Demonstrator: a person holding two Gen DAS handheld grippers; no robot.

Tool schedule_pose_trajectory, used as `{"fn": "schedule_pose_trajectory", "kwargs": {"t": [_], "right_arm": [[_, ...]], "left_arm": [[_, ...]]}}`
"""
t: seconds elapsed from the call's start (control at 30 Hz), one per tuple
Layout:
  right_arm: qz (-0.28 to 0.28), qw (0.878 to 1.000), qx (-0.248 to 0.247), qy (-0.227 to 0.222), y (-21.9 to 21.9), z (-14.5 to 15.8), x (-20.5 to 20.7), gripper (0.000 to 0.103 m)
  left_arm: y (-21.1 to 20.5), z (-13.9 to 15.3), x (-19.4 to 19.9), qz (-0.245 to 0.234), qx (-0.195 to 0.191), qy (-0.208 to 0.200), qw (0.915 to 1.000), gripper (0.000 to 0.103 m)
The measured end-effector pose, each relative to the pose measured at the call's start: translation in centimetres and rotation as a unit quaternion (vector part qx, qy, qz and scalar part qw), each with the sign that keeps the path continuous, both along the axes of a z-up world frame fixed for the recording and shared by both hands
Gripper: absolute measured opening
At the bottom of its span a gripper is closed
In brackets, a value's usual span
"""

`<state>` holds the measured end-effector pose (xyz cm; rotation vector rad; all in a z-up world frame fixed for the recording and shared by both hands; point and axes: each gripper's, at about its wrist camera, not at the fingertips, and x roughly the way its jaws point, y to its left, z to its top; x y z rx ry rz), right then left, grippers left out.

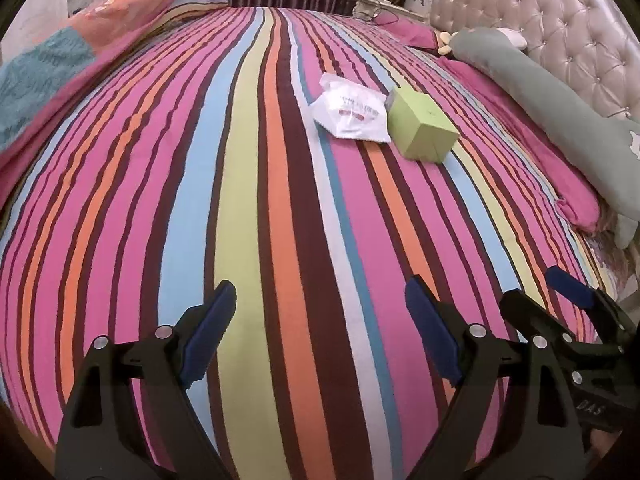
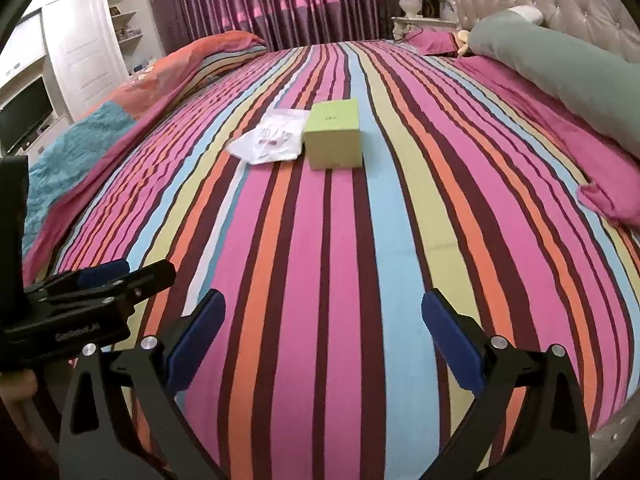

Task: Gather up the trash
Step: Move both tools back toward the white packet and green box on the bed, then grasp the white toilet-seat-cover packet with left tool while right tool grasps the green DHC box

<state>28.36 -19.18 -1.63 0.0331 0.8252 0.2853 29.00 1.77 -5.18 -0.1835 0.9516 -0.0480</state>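
Both the left gripper (image 1: 320, 312) and right gripper (image 2: 323, 316) hang released and empty over the near bed (image 2: 320, 280), well short of the white wrapper (image 2: 268, 144) touching the green box (image 2: 334, 140) mid-bed; soft bedding risks snagging sheet, flimsy wrapper slipping.

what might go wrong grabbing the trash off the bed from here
1. The white plastic wrapper lies flat and limp on the striped bedspread, so the tongs may pinch fabric along with it.
2. The green box sits right against the wrapper; going for one could nudge the other.
3. The box looks wide and smooth-sided, so it could slip out on the soft bed. Both the left tongs and the right tongs are open and well short of both items.
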Motion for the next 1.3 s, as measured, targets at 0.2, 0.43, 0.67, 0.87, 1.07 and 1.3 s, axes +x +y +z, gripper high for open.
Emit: {"fn": "schedule_pose_trajectory", "kwargs": {"t": [0.2, 0.43, 0.67, 0.87, 1.07, 1.3], "right_arm": [[0.001, 1.0, -0.012, -0.004, 0.2, -0.1, 3.0, 0.094], [0.004, 1.0, -0.022, -0.005, 0.9, -0.5, 5.8, 0.094], [0.011, 0.999, -0.036, -0.008, 1.6, -1.0, 7.8, 0.094], [0.016, 0.999, -0.044, -0.018, 2.1, -0.9, 9.5, 0.094], [0.02, 0.999, -0.041, -0.02, 2.5, -0.8, 11.1, 0.094], [0.037, 0.998, -0.05, -0.027, 3.7, -1.1, 12.7, 0.094]], "left_arm": [[0.3, -0.2, 3.8, 0.002, -0.015, 0.003, 0.9999, 0.084], [0.3, 0.6, 8.1, -0.005, -0.011, -0.004, 0.9999, 0.084], [0.5, 0.5, 11.8, -0.008, -0.014, 0.001, 0.9999, 0.084], [-0.4, 0.3, 14.5, -0.023, -0.025, 0.008, 0.9994, 0.084], [-1.5, 0.6, 17.5, -0.04, -0.016, 0.01, 0.999, 0.084], [-2.3, 0.5, 20.0, -0.054, -0.004, 0.02, 0.9983, 0.084]]}}
